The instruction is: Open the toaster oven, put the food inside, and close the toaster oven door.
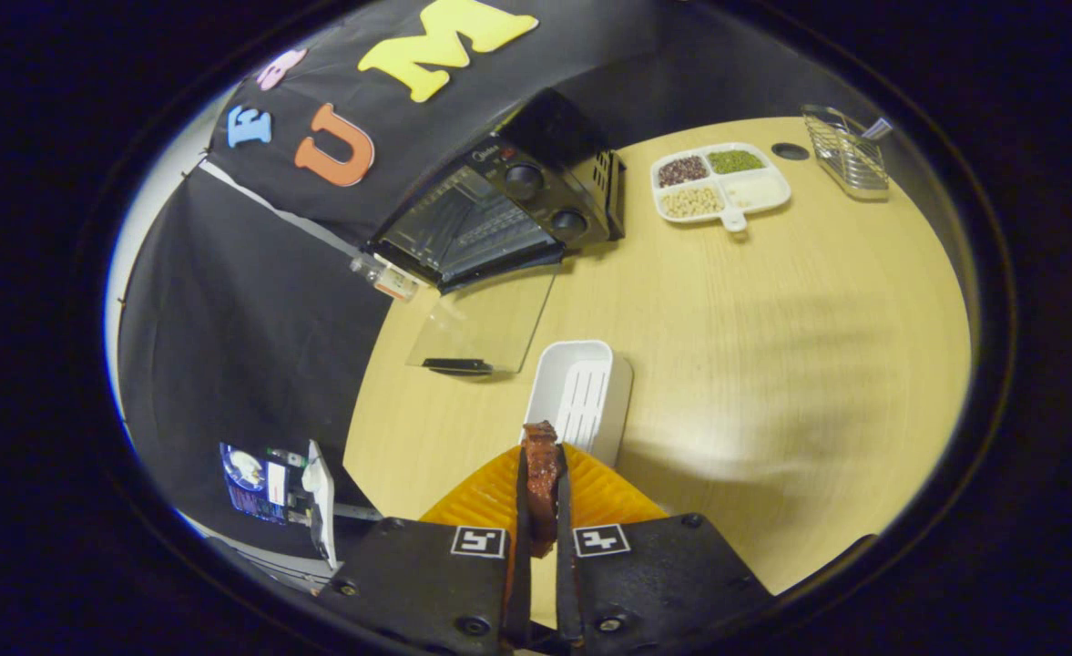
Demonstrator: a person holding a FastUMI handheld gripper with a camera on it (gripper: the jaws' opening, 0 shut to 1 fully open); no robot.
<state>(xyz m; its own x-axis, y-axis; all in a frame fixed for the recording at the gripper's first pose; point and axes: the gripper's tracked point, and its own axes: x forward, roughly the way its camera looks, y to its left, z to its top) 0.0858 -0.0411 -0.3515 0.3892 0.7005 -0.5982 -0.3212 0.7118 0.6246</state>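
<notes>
Gripper [543,510] squeezed tight on a reddish-brown meat piece [542,478], lower part hidden between the fingers. Toaster oven [508,205] far ahead, glass door [485,319] down, inside too dark to see.

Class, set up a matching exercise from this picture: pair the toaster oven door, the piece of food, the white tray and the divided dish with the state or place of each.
Column one:
1. toaster oven door
2. piece of food
3. white tray
4. divided dish

Column two:
A. holds grains in separate compartments, beside the wire basket
B. pressed between the gripper fingers
C. folded down flat, open
D. empty, just beyond the fingers

Pairs: 1-C, 2-B, 3-D, 4-A
</notes>
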